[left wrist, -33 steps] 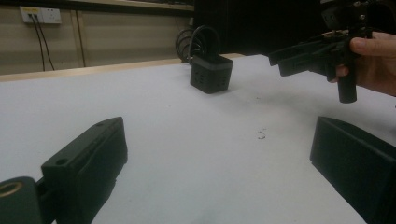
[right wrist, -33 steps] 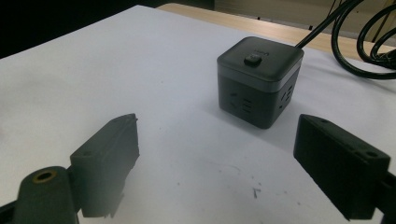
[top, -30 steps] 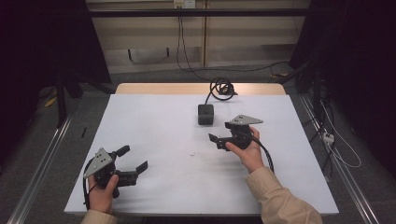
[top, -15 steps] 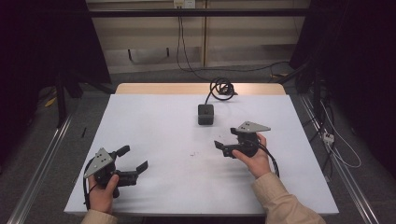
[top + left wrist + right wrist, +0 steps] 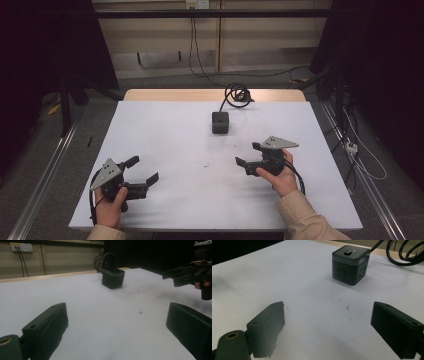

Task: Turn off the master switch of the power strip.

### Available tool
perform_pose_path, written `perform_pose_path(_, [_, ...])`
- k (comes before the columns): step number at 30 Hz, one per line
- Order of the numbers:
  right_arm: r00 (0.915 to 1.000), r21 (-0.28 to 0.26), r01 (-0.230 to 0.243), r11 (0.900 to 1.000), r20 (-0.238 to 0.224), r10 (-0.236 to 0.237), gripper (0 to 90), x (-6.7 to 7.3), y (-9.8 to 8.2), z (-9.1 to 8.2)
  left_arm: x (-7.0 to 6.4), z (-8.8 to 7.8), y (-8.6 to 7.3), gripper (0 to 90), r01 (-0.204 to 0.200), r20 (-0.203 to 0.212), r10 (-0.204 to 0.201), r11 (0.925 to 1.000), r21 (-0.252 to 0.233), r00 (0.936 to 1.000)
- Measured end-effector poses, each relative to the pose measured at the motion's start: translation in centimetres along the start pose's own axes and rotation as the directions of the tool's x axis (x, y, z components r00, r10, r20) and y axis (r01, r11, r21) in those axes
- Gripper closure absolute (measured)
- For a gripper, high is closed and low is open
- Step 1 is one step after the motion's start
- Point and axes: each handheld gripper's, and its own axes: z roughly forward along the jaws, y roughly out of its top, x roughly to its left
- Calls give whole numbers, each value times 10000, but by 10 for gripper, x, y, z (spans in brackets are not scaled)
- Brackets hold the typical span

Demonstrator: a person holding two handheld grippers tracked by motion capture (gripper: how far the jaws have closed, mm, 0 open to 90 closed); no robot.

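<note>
Tongs [image 5: 141,170] [image 5: 248,155] wide, low over table [image 5: 165,130]

A dark cube-shaped power strip [image 5: 220,122] sits upright on the white table [image 5: 165,135] — far centre — its black cable [image 5: 237,94] coiled just behind it, sockets on its sides.

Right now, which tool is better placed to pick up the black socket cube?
Right. The right tool sits open, nearer the socket cube, which lies ahead between its jaws in the right gripper view. The left tool, also open, is at the near-left edge, farther off.
</note>
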Motion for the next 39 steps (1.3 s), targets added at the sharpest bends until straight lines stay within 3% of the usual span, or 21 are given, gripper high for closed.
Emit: perform_pose_path(39, [9999,65,152,9999,-35,-151,104,0,-30,-38,0,-1,0,37,-29,-53,29,10000,-6,10000])
